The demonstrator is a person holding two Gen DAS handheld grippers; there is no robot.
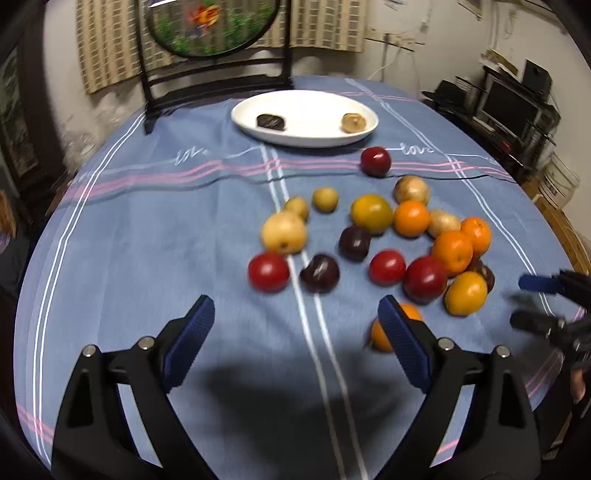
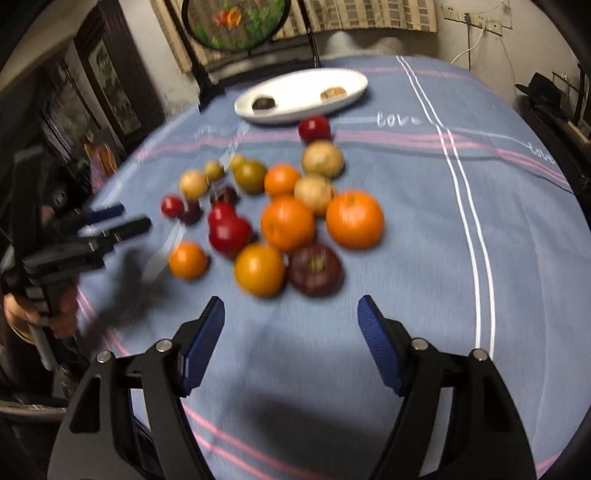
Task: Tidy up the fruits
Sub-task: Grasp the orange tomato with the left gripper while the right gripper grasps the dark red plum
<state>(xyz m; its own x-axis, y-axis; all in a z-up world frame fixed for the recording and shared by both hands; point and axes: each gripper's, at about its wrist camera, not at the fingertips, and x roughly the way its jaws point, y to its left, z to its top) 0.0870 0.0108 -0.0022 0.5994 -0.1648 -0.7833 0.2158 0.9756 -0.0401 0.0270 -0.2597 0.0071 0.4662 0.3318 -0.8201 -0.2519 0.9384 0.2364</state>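
Note:
Several loose fruits lie on the blue striped tablecloth (image 1: 147, 240): oranges (image 2: 354, 218), red fruits (image 1: 268, 272), dark plums (image 1: 320, 273) and yellow-brown pears (image 1: 283, 232). A white oval plate (image 1: 306, 107) at the far side holds one dark fruit (image 1: 270, 121) and one brown fruit (image 1: 353, 122). My left gripper (image 1: 295, 310) hangs open above bare cloth, short of the pile; an orange (image 1: 380, 334) sits behind its right finger. My right gripper (image 2: 290, 310) is open too, just before a dark plum (image 2: 315, 268) and a yellow-orange fruit (image 2: 259, 270). Each gripper shows at the other view's edge.
A dark wooden stand with a round painted screen (image 1: 212, 26) rises behind the plate. Shelves with dark equipment (image 1: 517, 107) stand to the right of the table. A hand (image 2: 55, 314) grips the left tool's handle at the table's near left edge.

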